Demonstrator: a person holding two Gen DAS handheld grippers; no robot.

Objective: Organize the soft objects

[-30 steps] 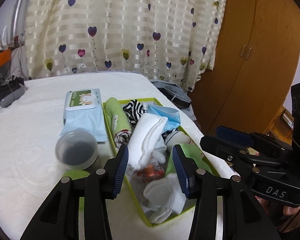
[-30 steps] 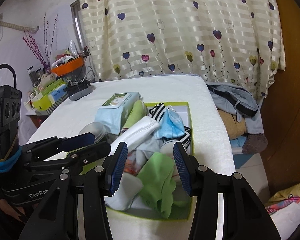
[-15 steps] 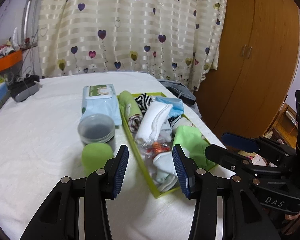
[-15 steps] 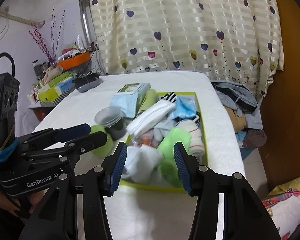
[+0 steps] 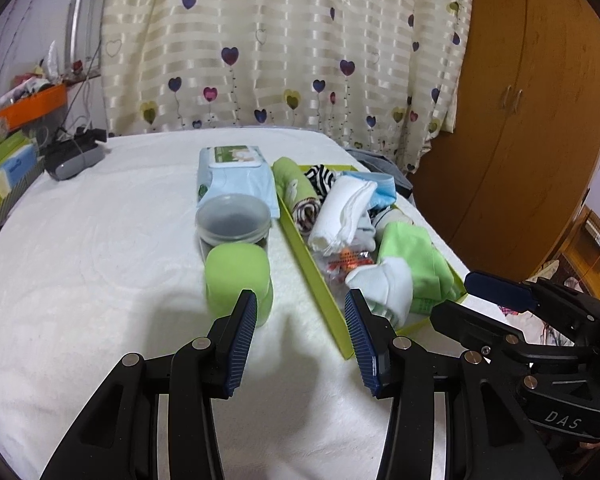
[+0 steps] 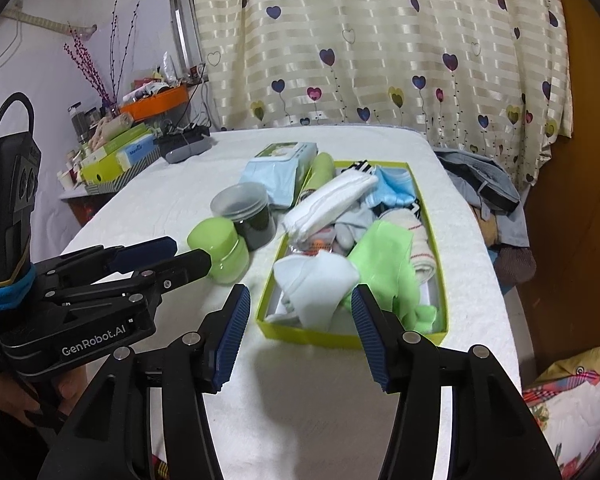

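A lime-green tray (image 5: 312, 276) on the white bed holds soft things: a white sock (image 5: 384, 284), a green cloth (image 5: 416, 256), a folded white towel (image 5: 344, 208), a blue mask (image 5: 380, 184) and a striped cloth (image 5: 320, 176). In the right wrist view the tray (image 6: 312, 334) lies just beyond my right gripper (image 6: 300, 300). Its jaws are opening with nothing between them. My left gripper (image 5: 300, 300) is open and empty, short of the tray's near left corner. Each gripper also shows in the other view: the right gripper (image 5: 450, 298) and the left gripper (image 6: 191, 252).
A green jar (image 5: 238, 280) and a clear jar (image 5: 232, 220) with dark contents stand left of the tray. A pack of wipes (image 5: 236, 176) lies behind them. Boxes (image 6: 116, 152) sit off the bed's left edge, clothes (image 6: 480, 184) on the right, and a wooden wardrobe (image 5: 520, 120) beyond.
Both grippers have drawn back from the tray, so the tray and jars now sit farther ahead. The right jaws stand a little wider. Nothing was picked up.
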